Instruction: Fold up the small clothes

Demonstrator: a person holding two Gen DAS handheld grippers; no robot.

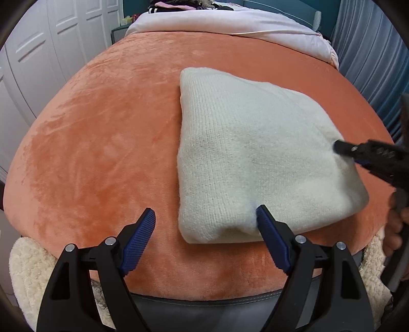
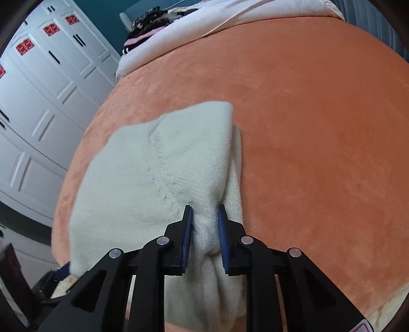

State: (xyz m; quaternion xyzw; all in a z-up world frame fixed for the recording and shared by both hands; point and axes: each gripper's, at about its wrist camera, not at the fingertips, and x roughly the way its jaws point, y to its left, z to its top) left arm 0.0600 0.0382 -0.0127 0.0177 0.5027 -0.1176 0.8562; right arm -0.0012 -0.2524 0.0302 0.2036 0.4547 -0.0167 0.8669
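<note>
I see the cream knit garment [image 1: 255, 158] lying folded on the orange blanket [image 1: 102, 143] that covers the bed, filling the centre right of the left wrist view. My left tongs [image 1: 205, 217] stand wide apart at the bottom of the frame, the right-hand finger touching the garment's near edge. My right tongs [image 2: 204, 224] are clamped on a bunched fold of the knit at lower centre of the right wrist view. White wardrobe doors [image 2: 38, 102] fill the left side

Folded sweater [image 1: 255, 153] on the blanket [image 1: 102, 140], pile of clothes [image 1: 184, 5] far behind it.
</note>
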